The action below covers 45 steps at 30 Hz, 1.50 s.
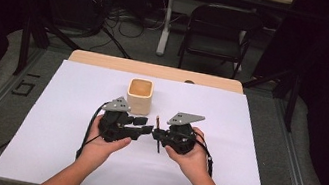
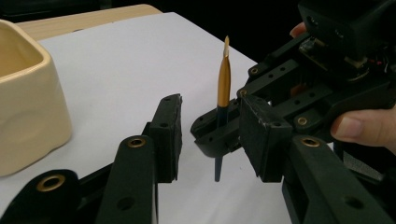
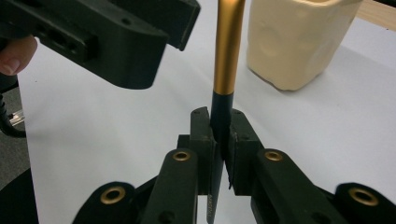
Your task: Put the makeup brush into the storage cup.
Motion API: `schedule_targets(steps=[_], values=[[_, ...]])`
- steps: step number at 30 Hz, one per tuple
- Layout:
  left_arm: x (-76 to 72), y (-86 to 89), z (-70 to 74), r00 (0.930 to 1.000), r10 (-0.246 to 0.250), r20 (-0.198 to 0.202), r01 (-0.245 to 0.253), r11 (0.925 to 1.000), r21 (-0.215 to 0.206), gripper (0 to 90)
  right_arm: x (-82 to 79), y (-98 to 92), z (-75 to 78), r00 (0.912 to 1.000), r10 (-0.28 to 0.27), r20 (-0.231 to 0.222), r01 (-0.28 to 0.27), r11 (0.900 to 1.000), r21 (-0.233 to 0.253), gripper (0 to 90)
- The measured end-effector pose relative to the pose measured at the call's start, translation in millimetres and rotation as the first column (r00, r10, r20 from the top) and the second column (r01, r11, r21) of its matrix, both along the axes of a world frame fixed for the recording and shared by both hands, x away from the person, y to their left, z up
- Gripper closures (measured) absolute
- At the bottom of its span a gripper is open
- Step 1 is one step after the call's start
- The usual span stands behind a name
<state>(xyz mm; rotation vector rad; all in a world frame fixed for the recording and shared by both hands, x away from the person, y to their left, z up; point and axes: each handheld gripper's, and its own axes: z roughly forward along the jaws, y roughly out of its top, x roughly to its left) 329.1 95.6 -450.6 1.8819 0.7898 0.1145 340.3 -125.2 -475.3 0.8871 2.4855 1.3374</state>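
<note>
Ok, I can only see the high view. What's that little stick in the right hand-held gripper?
Observer: It's a paintbrush, gold on top, dark below, standing upright.
Operator: Is it squeezed tight?
Observer: Yes, the right hand-held gripper has its jaws shut on the dark part.
Operator: And the other one?
Observer: The left hand-held gripper is open, pointing at the brush, not touching it.

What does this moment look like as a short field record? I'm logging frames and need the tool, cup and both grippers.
tool: brush with gold ferrule and dark handle, held upright
right gripper: shut on the brush handle
left gripper: open, jaws either side of the brush
cup: cream, upright on the white sheet, beyond the grippers
</note>
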Motion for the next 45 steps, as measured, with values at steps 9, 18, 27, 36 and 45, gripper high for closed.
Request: schedule_targets(steps=[9, 18, 27, 36, 45], values=[[1.7, -6.5, -0.9, 0.9998, 0.0, -0.018, 0.0, 1.0, -0.007, 66.5, -1.3, 7.0, -1.4, 0.9999, 0.011, -0.002, -0.011, 1.0, 0.008, 83.0], [3.3, -9.1, -1.3, 0.9997, 0.01, -0.022, -0.01, 0.9999, -0.003, 71.8, -3.1, 12.1, -3.3, 0.9998, 0.021, -0.001, -0.021, 1.0, 0.01, 82.9], [3.7, -11.2, -2.4, 0.999, 0.015, -0.043, -0.015, 0.9999, -0.004, 77.7, -4.2, 14.7, -5.8, 0.9996, 0.028, -0.001, -0.028, 1.0, 0.009, 83.0], [3.2, -10.7, -3.2, 0.9982, 0.022, -0.055, -0.022, 0.9997, -0.002, 83.2, -5.0, 16.0, -6.1, 0.9996, 0.03, 0.0, -0.03, 1.0, 0.002, 82.9], [3.1, -10.3, -3.2, 0.998, 0.025, -0.057, -0.025, 0.9997, 0.002, 83.4, -4.9, 16.7, -6.8, 0.9995, 0.03, -0.002, -0.03, 1.0, 0.005, 82.9]])
